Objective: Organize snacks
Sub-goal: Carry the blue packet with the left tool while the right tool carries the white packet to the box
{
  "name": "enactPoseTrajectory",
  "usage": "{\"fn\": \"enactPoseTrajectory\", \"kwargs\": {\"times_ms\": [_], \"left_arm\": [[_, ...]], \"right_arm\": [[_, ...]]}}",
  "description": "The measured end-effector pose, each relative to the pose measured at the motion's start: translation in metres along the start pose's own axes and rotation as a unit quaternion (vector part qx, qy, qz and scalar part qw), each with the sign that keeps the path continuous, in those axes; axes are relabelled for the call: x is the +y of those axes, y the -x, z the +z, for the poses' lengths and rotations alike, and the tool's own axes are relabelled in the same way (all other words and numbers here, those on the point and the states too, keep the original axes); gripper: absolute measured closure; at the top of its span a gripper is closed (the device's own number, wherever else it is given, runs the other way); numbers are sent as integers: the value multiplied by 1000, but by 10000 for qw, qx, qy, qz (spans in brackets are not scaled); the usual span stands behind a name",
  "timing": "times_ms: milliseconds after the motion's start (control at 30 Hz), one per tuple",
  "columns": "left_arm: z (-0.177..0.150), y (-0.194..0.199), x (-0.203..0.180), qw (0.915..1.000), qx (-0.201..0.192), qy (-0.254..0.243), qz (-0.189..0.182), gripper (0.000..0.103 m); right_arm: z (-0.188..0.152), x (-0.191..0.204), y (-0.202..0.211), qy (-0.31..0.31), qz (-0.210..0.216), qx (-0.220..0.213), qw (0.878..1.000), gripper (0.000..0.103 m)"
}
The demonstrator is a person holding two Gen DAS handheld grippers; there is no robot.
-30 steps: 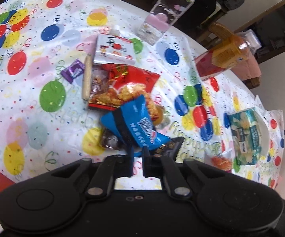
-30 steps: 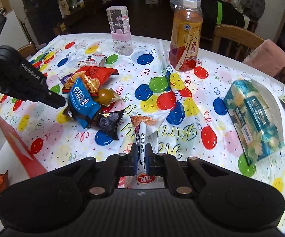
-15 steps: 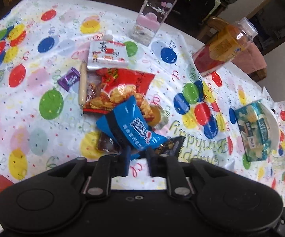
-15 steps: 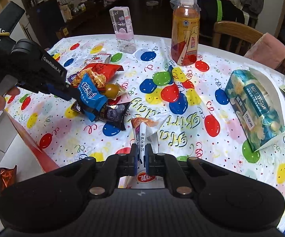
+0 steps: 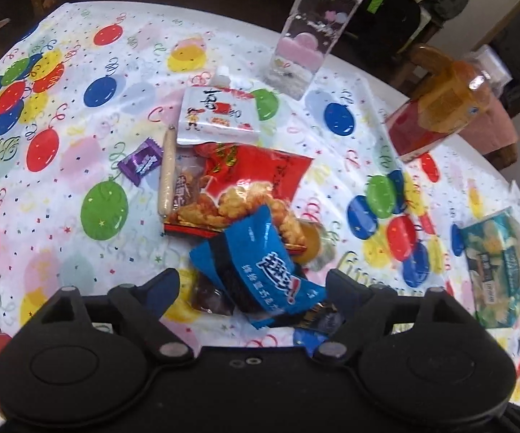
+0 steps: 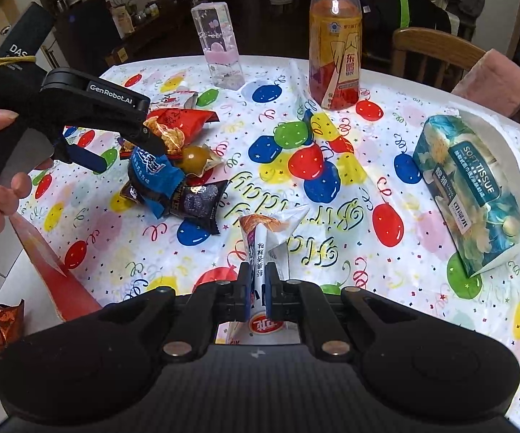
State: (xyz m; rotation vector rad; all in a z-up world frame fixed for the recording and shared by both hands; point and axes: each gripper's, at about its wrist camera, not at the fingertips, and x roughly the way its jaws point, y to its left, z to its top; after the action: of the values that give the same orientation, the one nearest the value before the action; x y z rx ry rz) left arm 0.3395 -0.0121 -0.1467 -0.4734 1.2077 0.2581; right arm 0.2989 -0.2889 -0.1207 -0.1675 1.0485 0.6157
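While the right gripper (image 6: 258, 281) pinches a white snack packet (image 6: 260, 245) tight, the left gripper (image 5: 252, 285) stands spread wide around the blue snack packet (image 5: 260, 267), not gripping it.

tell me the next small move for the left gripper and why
Probably close the left gripper on the blue snack packet: its fingers stand wide open on either side of the packet atop the pile, while the right gripper is already shut on a white snack packet.
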Motion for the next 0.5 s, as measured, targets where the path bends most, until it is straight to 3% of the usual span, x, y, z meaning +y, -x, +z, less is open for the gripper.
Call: {"fn": "enactPoseTrajectory", "kwargs": {"times_ms": [200,500], "left_arm": [[2,-14,0,9999,97,49,121,41],[5,-12,1,10000,34,-31,-3,57]], "right_arm": [[-3,-6,-4,-66,4,34,10000,96],[-5,-8,-5,-52,-28,49,10000,96]]}}
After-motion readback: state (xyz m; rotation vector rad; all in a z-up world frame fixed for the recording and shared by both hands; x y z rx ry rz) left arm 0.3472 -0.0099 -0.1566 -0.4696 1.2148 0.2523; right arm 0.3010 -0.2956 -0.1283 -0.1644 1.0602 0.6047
